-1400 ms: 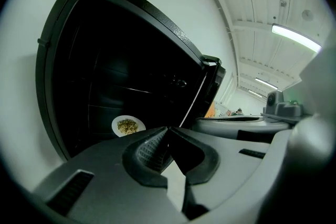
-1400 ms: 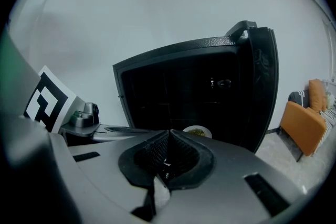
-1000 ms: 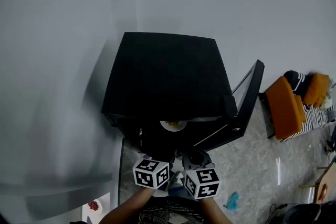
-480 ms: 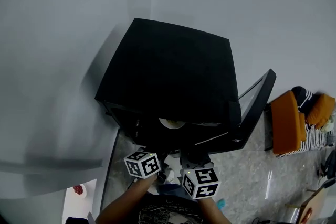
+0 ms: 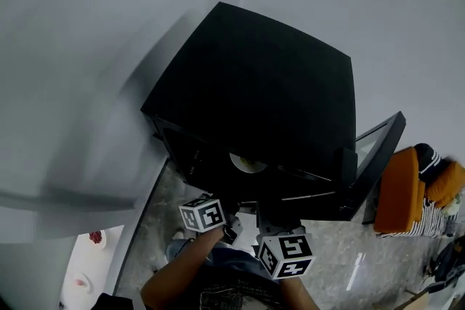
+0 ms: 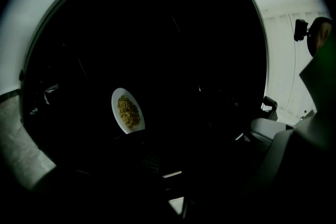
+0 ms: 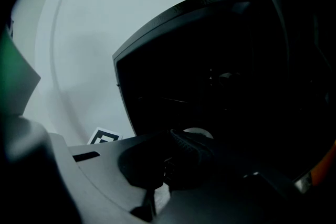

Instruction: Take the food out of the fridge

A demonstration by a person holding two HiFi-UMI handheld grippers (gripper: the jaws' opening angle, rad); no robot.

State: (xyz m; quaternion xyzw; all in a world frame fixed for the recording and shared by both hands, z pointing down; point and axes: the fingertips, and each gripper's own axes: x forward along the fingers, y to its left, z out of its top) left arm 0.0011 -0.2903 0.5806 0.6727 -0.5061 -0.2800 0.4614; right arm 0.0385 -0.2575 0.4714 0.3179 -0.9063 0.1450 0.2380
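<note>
A black fridge [image 5: 254,94] stands against the grey wall, its door [image 5: 379,156] swung open to the right. Inside, on a dark shelf, lies a white plate of yellowish food [image 5: 248,164], which also shows in the left gripper view as an oval plate [image 6: 127,111]. My left gripper [image 5: 207,214] is just in front of the opening, below the plate and apart from it. My right gripper [image 5: 285,252] is lower and to the right, further back. Both pairs of jaws are lost in the dark. Only a sliver of the plate [image 7: 198,132] shows in the right gripper view.
An orange cushion [image 5: 399,189] and striped cloth [image 5: 430,218] lie on the floor right of the door. A white surface with a small red item [image 5: 94,237] is at the lower left. Stone floor [image 5: 349,261] runs in front of the fridge.
The head view has swung, so the fridge now sits further right and tilted. My left gripper has crept forward toward the opening. The right gripper has hardly moved.
</note>
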